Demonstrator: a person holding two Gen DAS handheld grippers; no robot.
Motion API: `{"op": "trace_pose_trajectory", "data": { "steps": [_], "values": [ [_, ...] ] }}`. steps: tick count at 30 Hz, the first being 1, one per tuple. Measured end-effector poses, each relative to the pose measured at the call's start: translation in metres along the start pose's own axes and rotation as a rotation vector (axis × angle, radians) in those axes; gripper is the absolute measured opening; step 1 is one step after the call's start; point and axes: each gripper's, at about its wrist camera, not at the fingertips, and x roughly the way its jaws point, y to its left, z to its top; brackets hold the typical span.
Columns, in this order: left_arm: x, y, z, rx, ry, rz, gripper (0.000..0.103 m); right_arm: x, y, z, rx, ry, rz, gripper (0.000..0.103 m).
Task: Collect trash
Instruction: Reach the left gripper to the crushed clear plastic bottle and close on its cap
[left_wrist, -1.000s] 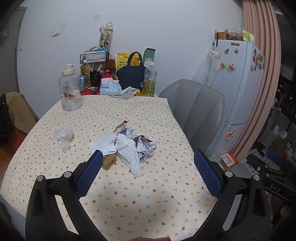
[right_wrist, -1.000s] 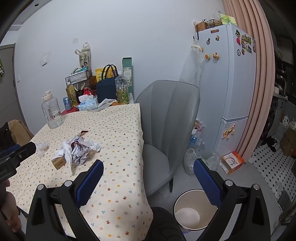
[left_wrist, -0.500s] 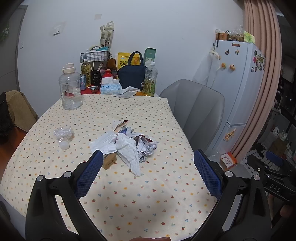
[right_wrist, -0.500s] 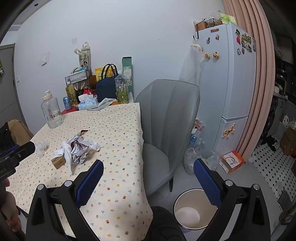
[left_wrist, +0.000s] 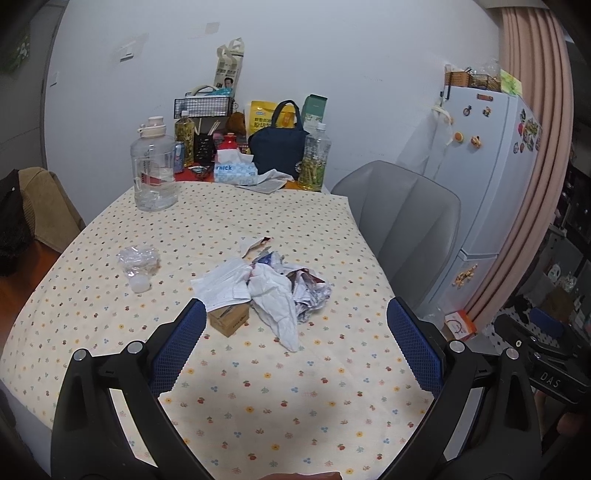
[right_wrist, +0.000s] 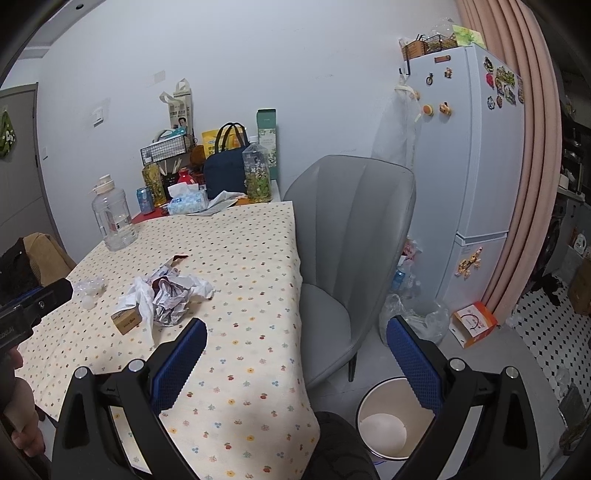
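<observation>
The tablecloth (left_wrist: 258, 373) is cream, dotted all over with small red, yellow and blue flowers. At mid-frame the tissue (left_wrist: 275, 302) is white, the wrapper (left_wrist: 312, 291) silver with dark red print, the box (left_wrist: 229, 317) tan brown. Left of them the bag (left_wrist: 138, 256) is clear. The finger pads (left_wrist: 177, 350) are blue with a fine mesh pattern, on black arms. At upper centre the tote (left_wrist: 277, 151) is navy, the tissue pack (left_wrist: 234, 170) pale blue. At right the chair (right_wrist: 351, 236) is grey, the fridge (right_wrist: 476, 155) white, the curtain (right_wrist: 532, 147) pink, the bin (right_wrist: 388, 421) cream.
</observation>
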Motion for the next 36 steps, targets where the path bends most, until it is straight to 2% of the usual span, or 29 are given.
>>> {"op": "trace_pose_trajectory", "data": {
  "steps": [17, 24, 36],
  "values": [
    [0.021, 0.078, -0.004, -0.136, 0.033, 0.104, 0.097, 0.057, 0.065, 0.001, -0.068, 0.091, 0.171, 0.096],
    [0.035, 0.111, -0.006, -0.200, 0.054, 0.125, 0.097, 0.082, 0.096, 0.005, -0.106, 0.144, 0.250, 0.095],
    [0.069, 0.165, -0.012, -0.304, 0.119, 0.181, 0.081, 0.123, 0.146, 0.003, -0.130, 0.201, 0.376, 0.093]
  ]
}}
